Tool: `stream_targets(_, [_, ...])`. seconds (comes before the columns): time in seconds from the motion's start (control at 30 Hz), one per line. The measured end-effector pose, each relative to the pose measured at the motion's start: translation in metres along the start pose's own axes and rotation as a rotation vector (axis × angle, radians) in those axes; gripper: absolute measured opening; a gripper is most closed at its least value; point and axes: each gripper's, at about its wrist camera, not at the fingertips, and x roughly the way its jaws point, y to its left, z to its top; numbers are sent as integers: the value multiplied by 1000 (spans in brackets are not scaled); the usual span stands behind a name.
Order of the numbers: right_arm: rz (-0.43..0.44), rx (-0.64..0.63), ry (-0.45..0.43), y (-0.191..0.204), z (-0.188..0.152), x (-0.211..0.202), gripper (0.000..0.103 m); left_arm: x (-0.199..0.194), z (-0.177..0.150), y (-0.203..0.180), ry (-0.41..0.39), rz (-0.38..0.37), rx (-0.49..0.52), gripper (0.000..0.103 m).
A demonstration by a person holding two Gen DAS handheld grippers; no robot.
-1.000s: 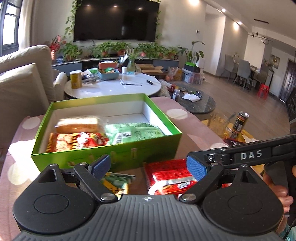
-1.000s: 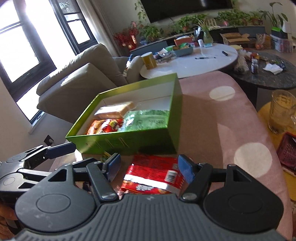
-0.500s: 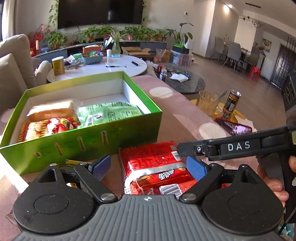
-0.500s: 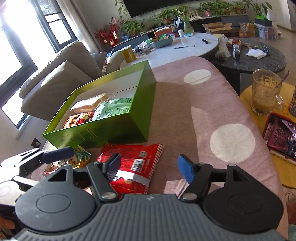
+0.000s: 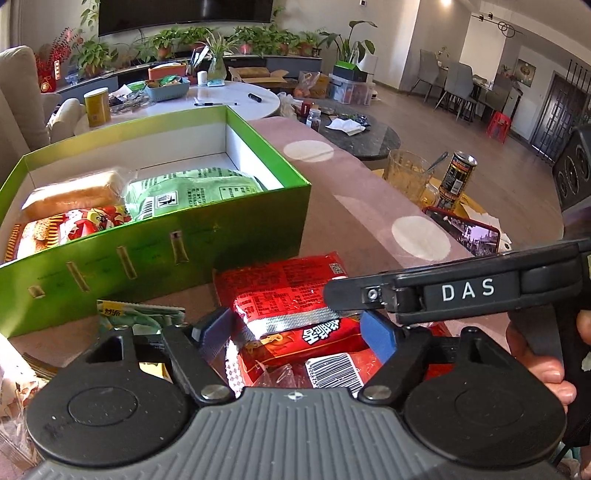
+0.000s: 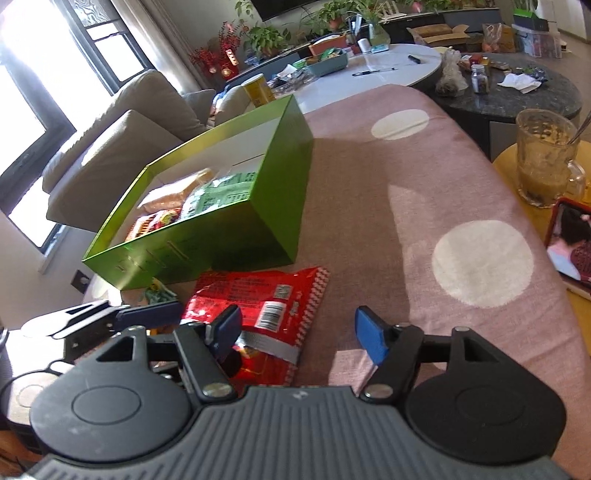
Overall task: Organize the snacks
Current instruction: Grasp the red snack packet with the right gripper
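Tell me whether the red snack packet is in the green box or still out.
Out. The red snack packet lies flat on the pink cloth just in front of the green box, outside its front wall.

Living room, daylit. A dark-framed window [image 6: 55,110] admits strong sun beside a beige sofa [image 6: 122,147]. A wall-mounted television [image 5: 184,14] hangs above a low console lined with potted plants [image 5: 207,40]. A white round table [image 5: 221,103] adjoins a dark stone round table [image 5: 365,136] (both cluttered). Wood flooring [image 5: 498,177] extends to grey dining chairs [image 5: 454,85]. Recessed ceiling lights are on.
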Motion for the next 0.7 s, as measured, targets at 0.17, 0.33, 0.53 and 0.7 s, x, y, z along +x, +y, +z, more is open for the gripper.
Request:
stream_targets(0.17, [37, 1, 11, 4, 0, 4, 62, 4, 1, -3, 7, -16, 11, 73])
stream_targets(0.33, [49, -15, 17, 16, -1, 6, 62, 3, 0, -8, -2, -6, 18, 74])
stream_targets(0.53, [60, -14, -17, 20, -1, -4, 54, -15, 1, -13, -46, -18, 23, 73])
stream_targets(0.7, [71, -30, -91, 29, 3, -27, 53, -43, 7, -26, -130, -8, 93, 73])
